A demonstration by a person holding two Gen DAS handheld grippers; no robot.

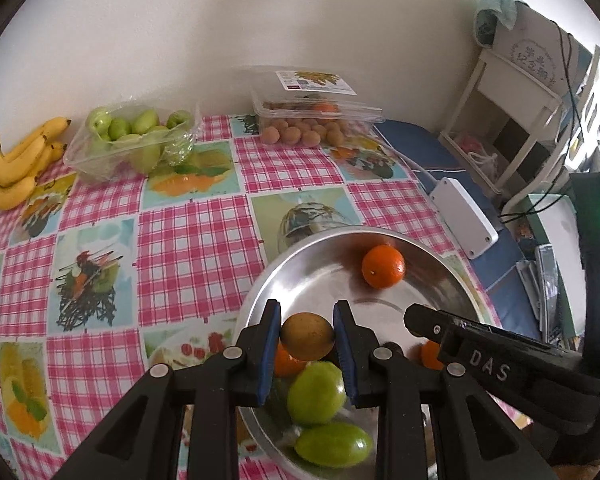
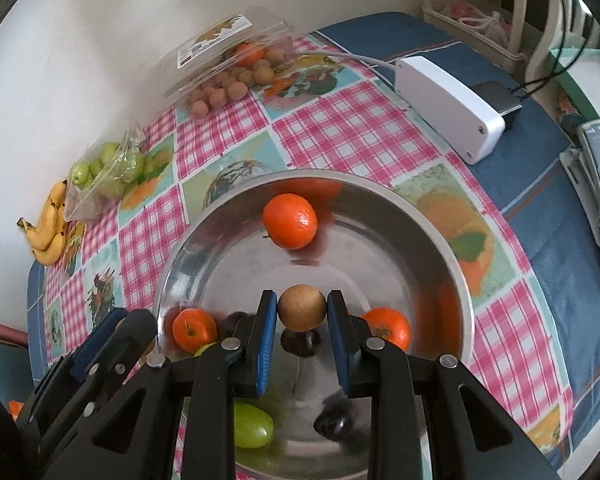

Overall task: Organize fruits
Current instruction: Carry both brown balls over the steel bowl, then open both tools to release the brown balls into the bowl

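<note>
A metal bowl (image 2: 440, 240) is set on the tablecloth (image 1: 188, 248) at the near side of the table. Oranges (image 2: 290, 221) and green fruits (image 1: 316, 392) are held in it. Against the wall at the far edge, bananas (image 1: 16, 164) are laid at the left, a tray of green fruits (image 1: 132, 140) beside them, and a box of small round fruits (image 1: 312, 120) further right. A power strip (image 2: 448, 108) is placed right of the bowl.

Left gripper (image 1: 307, 336) jaws clamp brown fruit (image 1: 307, 336) over bowl (image 1: 300, 276).
</note>
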